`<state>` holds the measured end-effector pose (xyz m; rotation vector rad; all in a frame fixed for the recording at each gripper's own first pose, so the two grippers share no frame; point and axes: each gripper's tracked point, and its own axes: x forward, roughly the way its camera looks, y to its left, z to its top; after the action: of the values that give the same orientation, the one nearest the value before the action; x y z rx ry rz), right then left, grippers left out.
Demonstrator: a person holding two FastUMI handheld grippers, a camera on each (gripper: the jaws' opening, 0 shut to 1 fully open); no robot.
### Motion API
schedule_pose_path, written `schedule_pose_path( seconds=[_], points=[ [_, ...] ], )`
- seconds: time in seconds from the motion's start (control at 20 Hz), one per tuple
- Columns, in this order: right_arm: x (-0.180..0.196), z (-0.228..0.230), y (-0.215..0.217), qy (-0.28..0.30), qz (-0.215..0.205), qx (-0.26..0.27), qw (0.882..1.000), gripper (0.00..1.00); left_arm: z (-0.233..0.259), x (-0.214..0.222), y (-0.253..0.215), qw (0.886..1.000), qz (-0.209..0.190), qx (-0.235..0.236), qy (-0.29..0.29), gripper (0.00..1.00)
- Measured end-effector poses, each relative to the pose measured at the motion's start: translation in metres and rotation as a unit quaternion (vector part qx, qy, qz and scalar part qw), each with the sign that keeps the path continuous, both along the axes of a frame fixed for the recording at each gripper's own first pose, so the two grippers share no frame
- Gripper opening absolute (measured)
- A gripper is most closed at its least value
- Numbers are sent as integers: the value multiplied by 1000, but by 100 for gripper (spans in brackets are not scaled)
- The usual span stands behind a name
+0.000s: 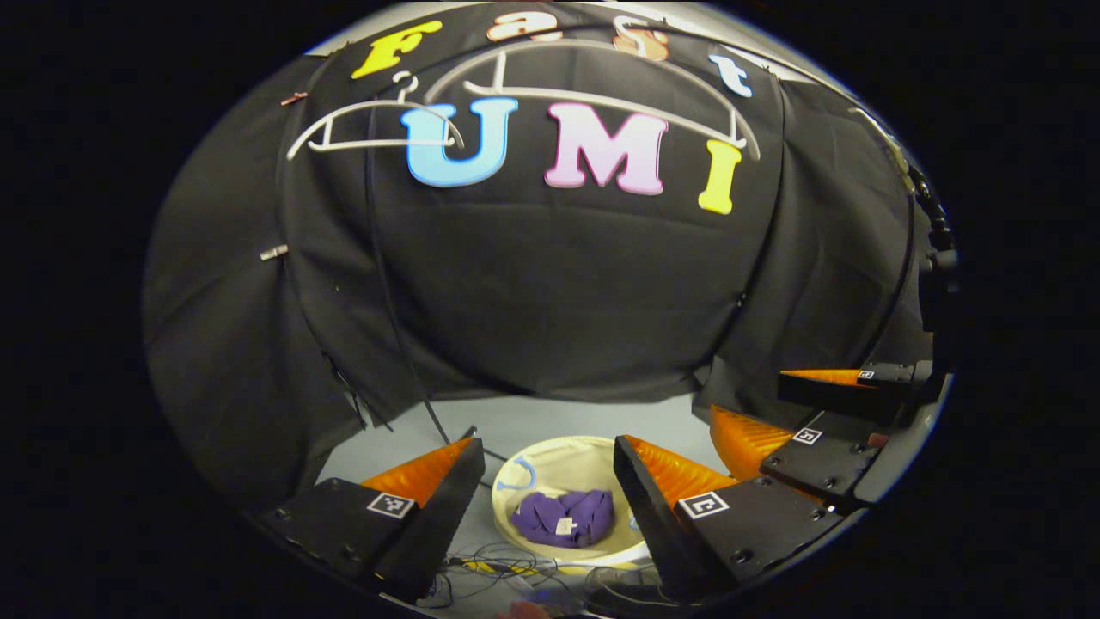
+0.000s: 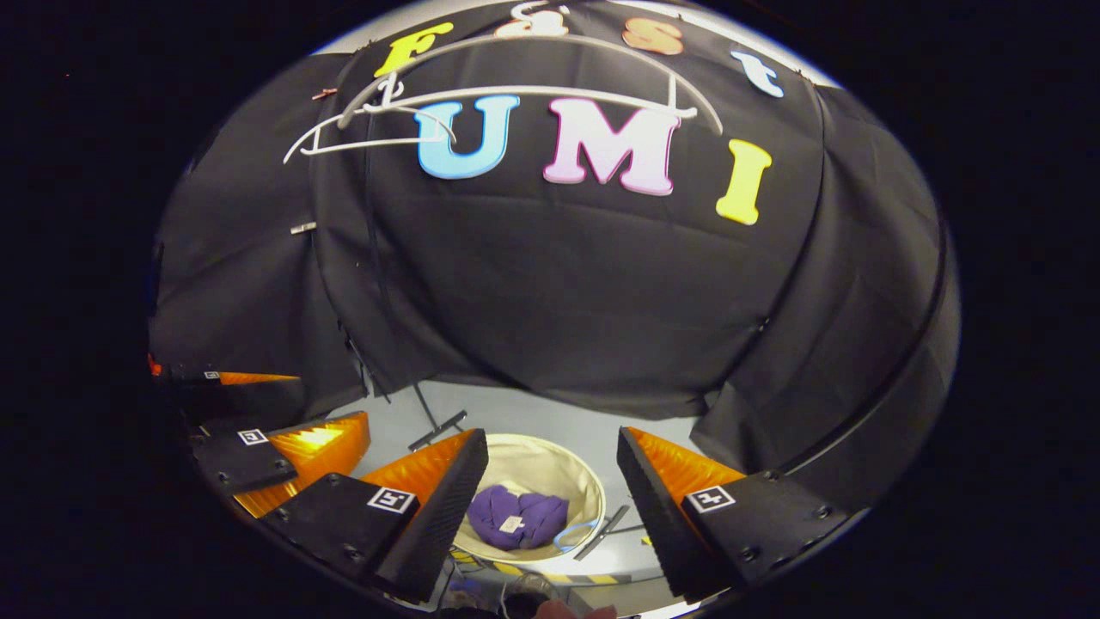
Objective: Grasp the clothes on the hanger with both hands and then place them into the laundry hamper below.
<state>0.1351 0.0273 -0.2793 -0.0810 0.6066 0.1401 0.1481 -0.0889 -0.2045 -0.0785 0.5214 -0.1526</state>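
**Two spread grippers above a hamper that holds the purple garment**

Two grippers hang over the booth floor, and both stand with their jaws spread wide and nothing between them.

In the left gripper view, the left gripper [image 1: 548, 468] frames the laundry hamper [image 1: 550, 456] in the gap between its two fingers. The hamper is a round, cream-coloured basket seen from above, lying below and ahead of the jaws. Inside it, a crumpled purple garment [image 1: 567, 516] rests on the bottom with a small pale tag showing on top. It sits nearer the jaw on the right side of the gap than the other one. Loose cables [image 1: 516, 567] lie on the floor just beneath the jaws, at the hamper's near edge. Off to the right of these jaws, the right gripper [image 1: 778, 413] is visible, fingers parted.

In the right gripper view, the right gripper [image 2: 550, 468] also has the hamper [image 2: 550, 460] between its fingers, with the purple garment [image 2: 516, 520] bunched closer to the jaw on the left side. To the left of these jaws, the left gripper [image 2: 318, 408] shows.

High above both sets of jaws, two bare white hangers [image 2: 516, 94] hang against the black cloth wall [image 2: 559, 292], with no clothes on them.
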Motion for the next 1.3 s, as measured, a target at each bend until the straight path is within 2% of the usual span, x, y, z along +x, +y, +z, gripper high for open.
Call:
schedule_pose_path(
  seconds=[0.15, 0.3, 0.35, 0.45, 0.75, 0.8, 1.05, 1.1, 1.25, 1.3],
  points=[
    [-5, 63, 3, -66, -16, 4, 998, 97, 54, 0, 22, 997, 22, -1, -74, 95],
    [-14, 124, 0, -131, -32, 9, 991, 96, 121, -18, 50, 987, 39, 8, -156, 95],
    [-17, 143, 0, -151, -38, 12, 988, 96, 140, -20, 56, 983, 40, 12, -180, 99],
    [-23, 176, 0, -183, -51, 22, 981, 96, 165, -26, 66, 977, 40, 8, -210, 95],
    [-35, 251, -2, -256, -62, 40, 964, 97, 221, -67, 84, 969, 35, -6, -244, 92],
    [-34, 257, -7, -260, -65, 36, 963, 97, 224, -68, 86, 969, 32, -6, -244, 95],
    [-37, 276, -17, -267, -87, 28, 959, 96, 231, -81, 95, 971, 31, -27, -237, 92],
    [-39, 278, -17, -268, -90, 27, 959, 97, 232, -83, 97, 970, 34, -29, -238, 95],
    [-45, 284, -13, -273, -82, 17, 959, 97, 235, -81, 98, 971, 36, -30, -234, 95],
    [-46, 284, -13, -271, -79, 13, 959, 96, 233, -83, 97, 972, 36, -31, -230, 92]
  ],
)
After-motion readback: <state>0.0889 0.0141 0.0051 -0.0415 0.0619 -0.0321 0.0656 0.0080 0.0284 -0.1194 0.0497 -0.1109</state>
